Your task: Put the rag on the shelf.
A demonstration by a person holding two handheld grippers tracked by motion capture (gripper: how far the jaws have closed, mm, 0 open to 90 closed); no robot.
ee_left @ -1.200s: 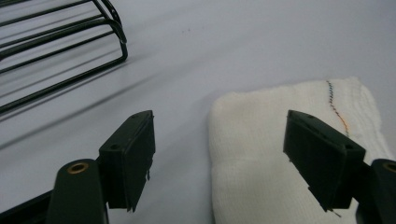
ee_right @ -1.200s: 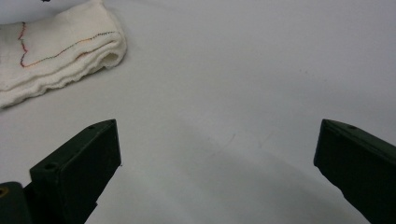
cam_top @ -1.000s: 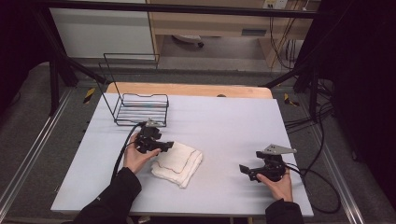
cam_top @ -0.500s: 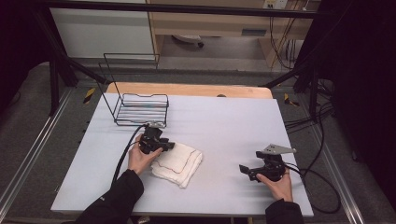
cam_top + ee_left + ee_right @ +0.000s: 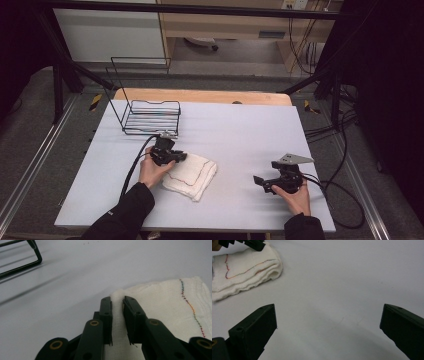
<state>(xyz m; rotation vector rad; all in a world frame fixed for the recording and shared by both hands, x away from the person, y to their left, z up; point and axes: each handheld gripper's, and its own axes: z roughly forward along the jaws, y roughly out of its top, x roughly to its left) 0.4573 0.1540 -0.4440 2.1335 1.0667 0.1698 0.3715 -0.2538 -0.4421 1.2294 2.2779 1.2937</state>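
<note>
Folded white cloth (image 5: pixel 191 174) lying flat on the pale table (image 5: pixel 240 135), left of centre and toward the near edge, with a wire rack (image 5: pixel 150 116) standing well apart at the far left corner. The cloth carries a line of coloured stitching and shows several stacked layers along its rounded fold, best seen in the right gripper view (image 5: pixel 244 270).

The left gripper (image 5: pixel 117 307) meets the cloth at its far left corner. Its jaws are drawn close and pinch a raised ridge of fabric between them; the narrow gap that remains is packed with cloth, which suggests a firm hold on the corner layers rather than on the whole stack. Taking the corner is the likely way to lift or unfold the cloth without dragging the rest across the table.

The left hand (image 5: pixel 155 170) lies low over the table, forearm entering from the near edge and angled toward the rack, gripper pointing along the cloth's edge and nearly level with the surface.

The right gripper (image 5: pixel 265 183) rests apart from the cloth, near the right near edge, pointing left toward it. Its jaws stand wide, with bare table between them. The right hand (image 5: pixel 295 195) holds it low and level, probably in readiness to take a second corner.
</note>
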